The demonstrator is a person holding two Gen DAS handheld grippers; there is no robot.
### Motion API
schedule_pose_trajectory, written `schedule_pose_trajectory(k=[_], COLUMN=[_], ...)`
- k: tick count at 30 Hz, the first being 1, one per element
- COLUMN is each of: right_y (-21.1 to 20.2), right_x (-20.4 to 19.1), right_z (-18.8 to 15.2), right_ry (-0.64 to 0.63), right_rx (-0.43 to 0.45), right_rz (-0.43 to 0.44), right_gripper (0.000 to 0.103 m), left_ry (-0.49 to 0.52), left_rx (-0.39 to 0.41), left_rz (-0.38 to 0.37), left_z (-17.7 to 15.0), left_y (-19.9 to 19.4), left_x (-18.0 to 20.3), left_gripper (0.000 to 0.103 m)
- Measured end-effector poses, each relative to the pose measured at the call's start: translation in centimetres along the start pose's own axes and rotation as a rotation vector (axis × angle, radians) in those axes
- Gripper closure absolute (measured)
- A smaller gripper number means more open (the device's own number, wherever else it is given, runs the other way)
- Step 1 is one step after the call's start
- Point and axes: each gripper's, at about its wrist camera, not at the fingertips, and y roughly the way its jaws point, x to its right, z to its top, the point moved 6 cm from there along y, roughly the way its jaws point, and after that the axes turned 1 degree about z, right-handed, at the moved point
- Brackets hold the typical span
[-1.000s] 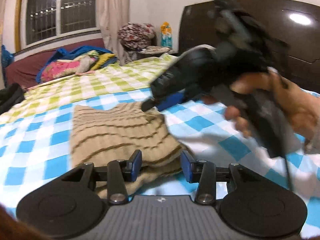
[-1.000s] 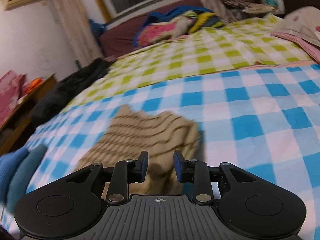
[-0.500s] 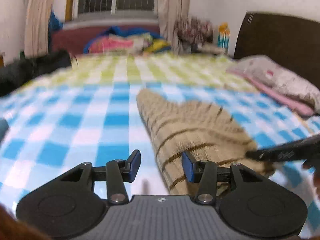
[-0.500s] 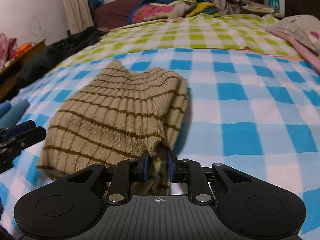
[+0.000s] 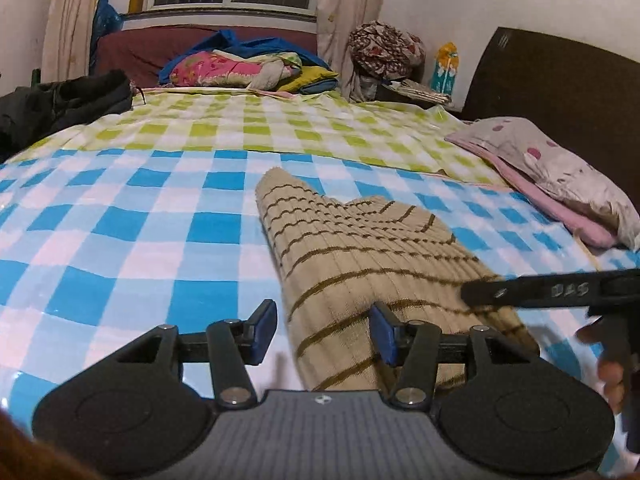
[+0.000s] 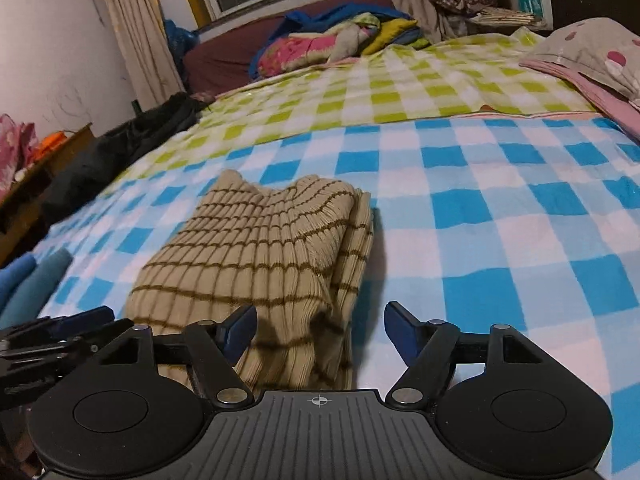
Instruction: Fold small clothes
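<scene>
Since a moment ago: right gripper (image 6: 320,330) has let go of the sweater's near corner, jaws now spreading wide.
Sweater (image 6: 256,256): tan, brown-striped, lying folded into a thick rectangle on the blue-checked sheet (image 6: 480,208), short of the green-checked sheet (image 6: 360,92).
Progress: looks folded and set down; perhaps only squaring up left.
Right gripper: apart, straddling the sweater's near edge, pads clear of it.
Left gripper (image 5: 322,334): opening at the sweater's left edge, gripping nothing.
</scene>
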Motion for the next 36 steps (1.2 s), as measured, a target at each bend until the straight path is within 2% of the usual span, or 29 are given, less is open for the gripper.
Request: schedule_pose_trajectory(k=[3, 7, 8, 10, 13, 16, 22, 25, 27, 32, 36], right_y=[2.0, 3.0, 2.8, 2.5, 1.9, 0.5, -4.0, -5.7, -7.3, -10.7, -9.0], right_x=[0.5, 1.4, 1.3, 1.1, 0.7, 0.4, -0.3, -0.6, -0.9, -0.6, -0.2], right_z=[-0.4, -1.4, -1.5, -1.9, -2.4, -3.3, -7.0, -9.1, -9.5, -6.9, -3.7], right_ry=[0.042, 0.125, 0.124, 0.153, 0.159, 0.168, 0.145, 0.137, 0.100, 0.083, 0.102], right_rx=[-0.042, -0.050, -0.048, -0.065, -0.073, -0.087, -0.145, -0.165, -0.133, 0.013, 0.078], right_rz=[0.012, 0.071, 0.084, 0.140, 0.153, 0.174, 0.184, 0.156, 0.112, 0.054, 0.042], right_gripper=[0.032, 0.032, 0.037, 0.064, 0.072, 0.077, 0.077, 0.072, 0.067, 0.064, 0.058], left_ry=[-0.003, -0.037, -0.034, -0.028, 0.019, 0.028, 0.117, 0.177, 0.206, 0.180, 0.148], left_rx=[-0.031, -0.097, -0.103, -0.112, -0.110, -0.129, -0.190, -0.166, -0.138, -0.057, -0.015], left_rz=[-0.010, -0.069, -0.077, -0.098, -0.098, -0.125, -0.177, -0.155, -0.133, -0.094, -0.060], left_z=[-0.5, -1.5, -1.8, -2.2, -2.6, -3.3, -7.0, -7.7, -7.3, -4.7, -2.7], left_y=[1.4, 2.9, 3.0, 2.7, 2.0, 0.6, -3.7, -5.4, -6.4, -7.5, -5.6], left_x=[-0.1, -0.4, -0.3, 0.1, 0.5, 0.7, 2.1, 2.7, 2.8, 2.1, 1.6], left_gripper=[0.030, 0.028, 0.029, 0.036, 0.041, 0.043, 0.043, 0.043, 0.043, 0.042, 0.038])
